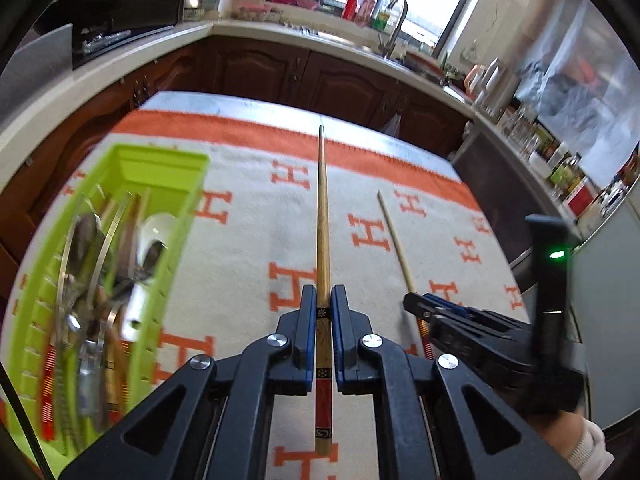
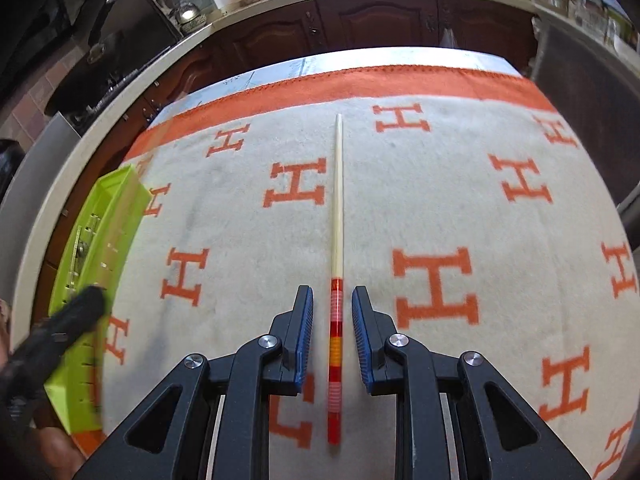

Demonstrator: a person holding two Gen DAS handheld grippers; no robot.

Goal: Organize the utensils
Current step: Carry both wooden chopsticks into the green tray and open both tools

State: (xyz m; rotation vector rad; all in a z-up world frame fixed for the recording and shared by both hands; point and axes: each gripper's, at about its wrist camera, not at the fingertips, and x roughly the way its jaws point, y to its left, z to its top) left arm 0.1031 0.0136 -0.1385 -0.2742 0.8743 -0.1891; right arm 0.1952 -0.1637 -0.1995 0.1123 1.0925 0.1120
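My left gripper point(image 1: 323, 300) is shut on a brown wooden chopstick point(image 1: 323, 208) with a red patterned handle, held above the cloth and pointing away. A green utensil tray point(image 1: 160, 168) stands at the left, holding spoons and other utensils point(image 1: 96, 280). My right gripper point(image 2: 333, 300) is open, its jaws on either side of a pale chopstick point(image 2: 338, 200) with a red and orange handle, which lies on the cloth. The right gripper point(image 1: 416, 308) and that pale chopstick point(image 1: 394, 240) also show in the left wrist view. The tray point(image 2: 104, 232) sits at the left of the right wrist view.
A white cloth with orange H letters point(image 2: 440, 184) covers the table. Dark wood cabinets point(image 1: 320, 76) and a countertop with bottles and a sink tap point(image 1: 394, 20) run behind. The left gripper's body point(image 2: 52, 340) shows at the lower left of the right wrist view.
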